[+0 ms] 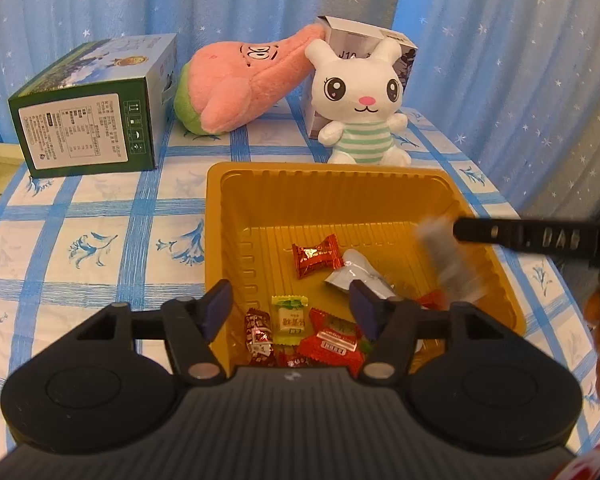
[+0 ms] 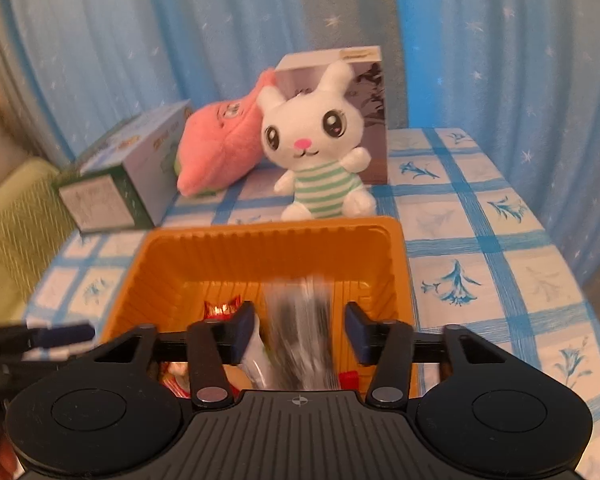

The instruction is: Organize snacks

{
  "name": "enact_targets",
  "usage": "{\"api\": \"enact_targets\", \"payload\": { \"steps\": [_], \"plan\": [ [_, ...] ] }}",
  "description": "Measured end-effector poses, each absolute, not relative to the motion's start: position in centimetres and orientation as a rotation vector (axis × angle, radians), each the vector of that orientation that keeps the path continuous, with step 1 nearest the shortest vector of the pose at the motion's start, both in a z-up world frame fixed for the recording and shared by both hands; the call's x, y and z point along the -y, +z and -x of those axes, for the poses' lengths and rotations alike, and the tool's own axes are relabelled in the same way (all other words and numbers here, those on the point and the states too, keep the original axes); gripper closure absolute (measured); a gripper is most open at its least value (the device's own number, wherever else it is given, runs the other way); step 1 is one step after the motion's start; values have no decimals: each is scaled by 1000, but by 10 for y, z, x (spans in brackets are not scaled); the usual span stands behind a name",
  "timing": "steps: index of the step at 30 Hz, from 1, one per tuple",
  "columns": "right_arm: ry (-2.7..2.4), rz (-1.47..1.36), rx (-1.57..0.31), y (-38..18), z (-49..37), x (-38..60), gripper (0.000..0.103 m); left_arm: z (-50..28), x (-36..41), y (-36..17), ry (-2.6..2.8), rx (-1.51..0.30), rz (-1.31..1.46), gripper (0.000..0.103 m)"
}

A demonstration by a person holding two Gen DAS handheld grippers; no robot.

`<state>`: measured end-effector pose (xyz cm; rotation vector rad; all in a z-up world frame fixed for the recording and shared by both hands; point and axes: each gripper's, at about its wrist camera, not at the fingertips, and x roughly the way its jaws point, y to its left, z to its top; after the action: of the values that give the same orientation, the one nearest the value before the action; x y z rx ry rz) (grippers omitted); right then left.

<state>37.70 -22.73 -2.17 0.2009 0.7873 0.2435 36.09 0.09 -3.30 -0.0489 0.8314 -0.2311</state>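
Blue-checked tabletop [image 1: 100,240] carries a green box [image 1: 88,112] lying flat, a pink plush [image 1: 236,80] and a white rabbit plush [image 1: 360,96] behind a yellow tray [image 1: 224,208]. Tray holds wrapped candies, among them a red candy [image 1: 314,256] near its centre. Left gripper [image 1: 292,308] hangs released over the tray's near edge, nothing between its pads; right gripper [image 2: 298,330] released too, a blurred silvery packet [image 2: 300,336] between its pads but untouched, above the tray.
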Motion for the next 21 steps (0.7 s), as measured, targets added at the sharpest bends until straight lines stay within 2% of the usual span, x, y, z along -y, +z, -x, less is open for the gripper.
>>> {"api": "enact_targets", "payload": {
  "steps": [6,8,13,17,21],
  "plan": [
    [223,-214,-792,-24,-362,242,40,-344,-1,-34,-222,-820,33,32],
    [218,-216,-807,-27,-353,247,39,-336,-1,-34,-220,-818,32,23],
    [197,-234,-848,-34,-327,260,36,-313,0,-31,-204,-812,33,12],
    [184,-254,-874,-34,-301,265,25,-291,1,-26,-185,-802,45,2],
    [187,-249,-878,-27,-275,267,20,-268,2,-19,-183,-804,54,0]
  ]
}}
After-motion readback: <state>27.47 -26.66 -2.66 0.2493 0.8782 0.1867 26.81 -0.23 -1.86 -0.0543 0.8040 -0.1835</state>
